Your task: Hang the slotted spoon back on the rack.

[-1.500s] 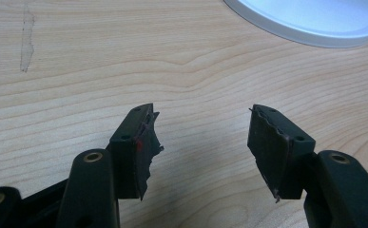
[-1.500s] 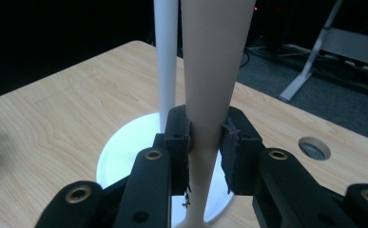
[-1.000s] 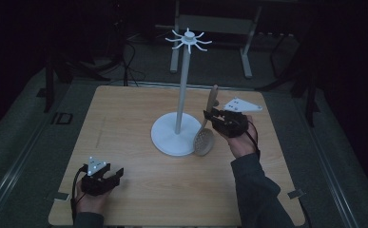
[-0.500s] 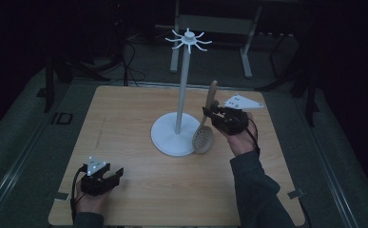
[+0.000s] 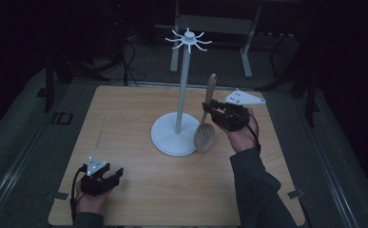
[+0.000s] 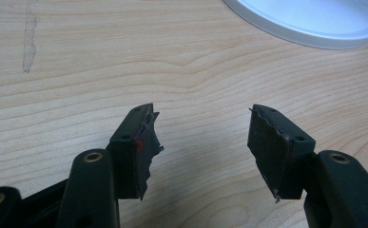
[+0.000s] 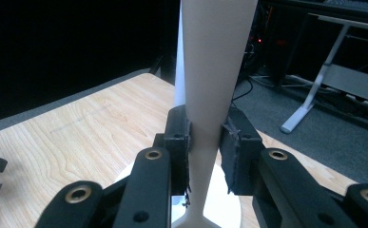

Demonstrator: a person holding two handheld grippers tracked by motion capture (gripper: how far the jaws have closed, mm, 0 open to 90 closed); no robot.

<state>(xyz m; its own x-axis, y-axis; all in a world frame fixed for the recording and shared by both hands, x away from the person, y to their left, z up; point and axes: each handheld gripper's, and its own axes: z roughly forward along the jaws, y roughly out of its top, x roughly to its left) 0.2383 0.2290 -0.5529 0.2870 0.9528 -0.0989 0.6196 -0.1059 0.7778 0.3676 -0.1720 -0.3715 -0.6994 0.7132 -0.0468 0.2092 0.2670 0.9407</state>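
Right tool (image 5: 209, 110) pinches the spoon (image 5: 206, 124) by its handle, upright, perforated bowl down, just beside the stand (image 5: 180, 114) pole over its base. Left tool (image 5: 109, 176) rests spread and empty on the counter (image 5: 124, 123), well apart.

Skimmer (image 5: 204, 135) right of stand (image 5: 176, 137)

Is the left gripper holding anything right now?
No, the left gripper has its jaws apart over the bare wooden table, with nothing between them.
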